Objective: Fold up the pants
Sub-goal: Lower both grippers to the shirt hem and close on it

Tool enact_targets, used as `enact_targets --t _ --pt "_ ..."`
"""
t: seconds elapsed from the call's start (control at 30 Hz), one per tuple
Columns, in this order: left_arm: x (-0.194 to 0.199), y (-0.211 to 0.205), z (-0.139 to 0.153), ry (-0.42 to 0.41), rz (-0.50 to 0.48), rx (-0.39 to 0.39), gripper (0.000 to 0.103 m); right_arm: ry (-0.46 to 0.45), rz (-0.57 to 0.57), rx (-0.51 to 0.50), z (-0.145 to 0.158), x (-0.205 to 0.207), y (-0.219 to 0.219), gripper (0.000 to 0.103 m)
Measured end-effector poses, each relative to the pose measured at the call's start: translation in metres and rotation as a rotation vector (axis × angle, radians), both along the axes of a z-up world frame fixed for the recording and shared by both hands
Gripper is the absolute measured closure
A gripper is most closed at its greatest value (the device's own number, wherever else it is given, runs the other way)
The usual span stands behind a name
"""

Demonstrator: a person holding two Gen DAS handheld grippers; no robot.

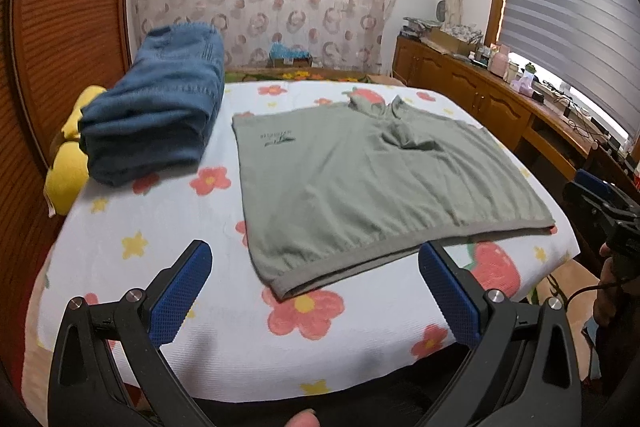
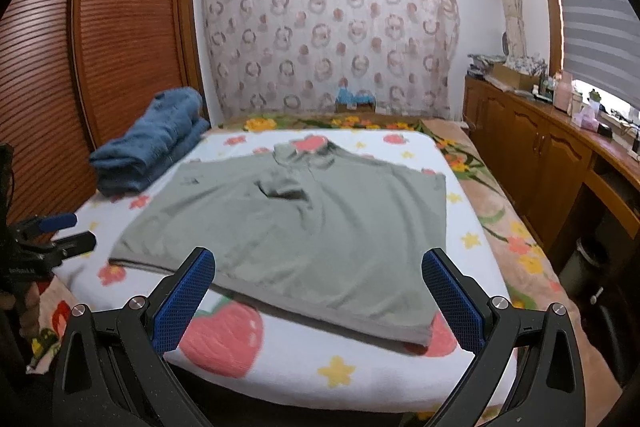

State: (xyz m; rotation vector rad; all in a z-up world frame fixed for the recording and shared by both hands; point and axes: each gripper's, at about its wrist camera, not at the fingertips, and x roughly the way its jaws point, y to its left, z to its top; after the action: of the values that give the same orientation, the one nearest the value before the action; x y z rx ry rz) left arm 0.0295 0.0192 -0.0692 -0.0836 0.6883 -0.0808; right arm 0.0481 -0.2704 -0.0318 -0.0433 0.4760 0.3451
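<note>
Both hand-held grippers, left (image 1: 314,259) and right (image 2: 318,265), hover released above green shirt (image 1: 360,179); folded jeans (image 1: 160,103) beyond.

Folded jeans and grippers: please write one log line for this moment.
left gripper open | right gripper open | jeans folded | shirt flat

Sage-green knit polo shirt (image 1: 360,179): small dark chest print w/ a logo, letters too blurred to read. Black gripper body (image 2: 20,269): tiny white lettering, illegible. No other text.
</note>
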Motion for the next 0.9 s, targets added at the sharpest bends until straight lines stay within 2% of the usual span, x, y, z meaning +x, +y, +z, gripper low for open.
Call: enact_targets --t 0.1,0.2,0.53,0.63,0.83,0.9 --pt "0.003 0.010 -0.008 0.014 -0.002 -0.025 0.002 0.027 -0.002 -0.016 -0.005 0.003 -0.002 0.000" --pt "0.008 0.019 -0.016 0.036 0.014 -0.039 0.010 0.055 -0.004 -0.036 -0.009 0.009 0.001 0.002" --pt "0.015 0.024 -0.040 0.095 0.000 -0.069 0.048 0.102 0.012 -0.070 -0.001 0.021 0.001 0.018" --pt "0.016 0.024 -0.043 0.103 -0.006 -0.073 0.056 0.109 0.017 -0.063 -0.001 0.019 0.001 0.021" --pt "0.019 0.021 -0.045 0.101 -0.003 -0.054 0.056 0.105 0.025 -0.050 -0.004 0.015 0.000 0.022" --pt "0.019 0.015 -0.046 0.098 -0.018 -0.018 0.058 0.106 0.033 -0.052 -0.004 0.015 0.000 0.027"
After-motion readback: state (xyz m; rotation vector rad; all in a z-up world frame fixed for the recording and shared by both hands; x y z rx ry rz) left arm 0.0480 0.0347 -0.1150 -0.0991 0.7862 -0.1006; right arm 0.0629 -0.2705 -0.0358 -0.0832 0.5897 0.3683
